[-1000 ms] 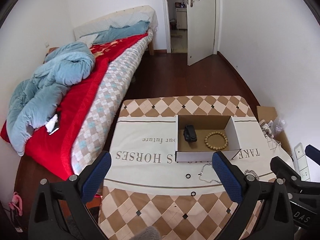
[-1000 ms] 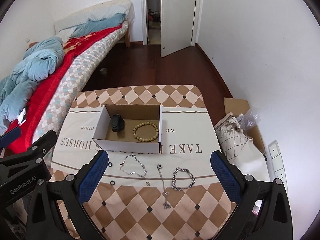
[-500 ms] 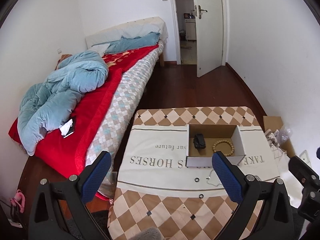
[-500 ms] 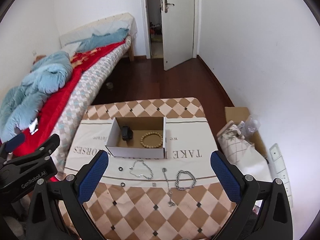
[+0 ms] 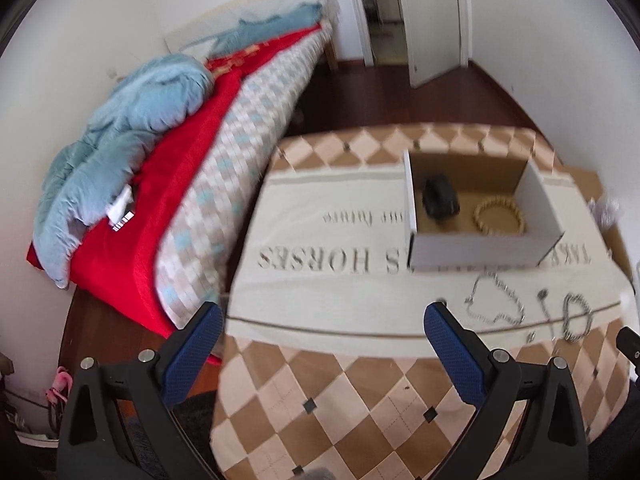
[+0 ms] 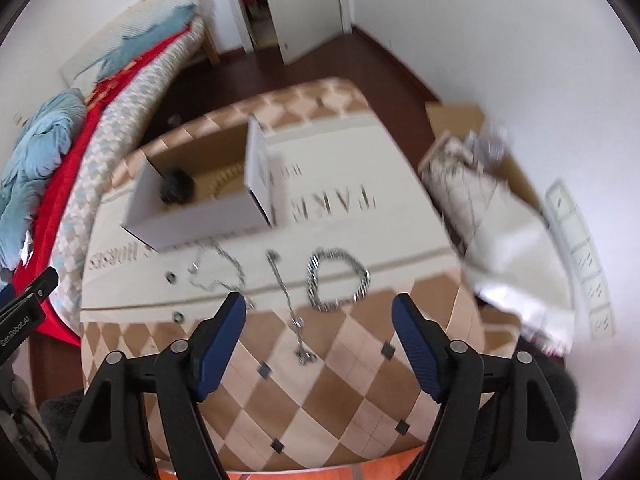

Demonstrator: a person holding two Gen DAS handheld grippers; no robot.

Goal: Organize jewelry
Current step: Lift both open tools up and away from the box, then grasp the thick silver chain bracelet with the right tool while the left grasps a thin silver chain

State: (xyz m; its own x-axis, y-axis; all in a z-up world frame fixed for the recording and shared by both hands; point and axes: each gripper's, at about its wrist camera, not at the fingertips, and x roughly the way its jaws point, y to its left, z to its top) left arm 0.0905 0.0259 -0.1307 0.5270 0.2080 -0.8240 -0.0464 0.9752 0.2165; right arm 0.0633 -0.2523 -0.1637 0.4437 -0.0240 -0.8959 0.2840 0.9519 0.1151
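On a checked table with a cream runner (image 6: 360, 216) stands an open cardboard box (image 5: 480, 248). A black item (image 5: 440, 200) and a wooden bead bracelet (image 5: 500, 218) lie inside it. In front of the box lie a thin silver chain (image 6: 216, 268), a pendant necklace (image 6: 288, 292), a chunky silver bracelet (image 6: 336, 280) and two small dark rings (image 6: 171, 277). My right gripper (image 6: 320, 308) hangs just above the necklace and chunky bracelet, jaws closing, pads touching nothing. My left gripper (image 5: 324, 320) is open over the table's left front, holding nothing.
A bed (image 5: 192, 152) with a red cover and blue quilt runs along the table's left side. A cream bag (image 6: 500, 232) and flat cardboard lie on the floor to the right, beside a white power strip (image 6: 580, 248). A door stands open at the back.
Both grippers have dropped toward the table, so the jewelry looks much larger. The right gripper's view has tilted and its jaws have narrowed. The left jaws keep their width.
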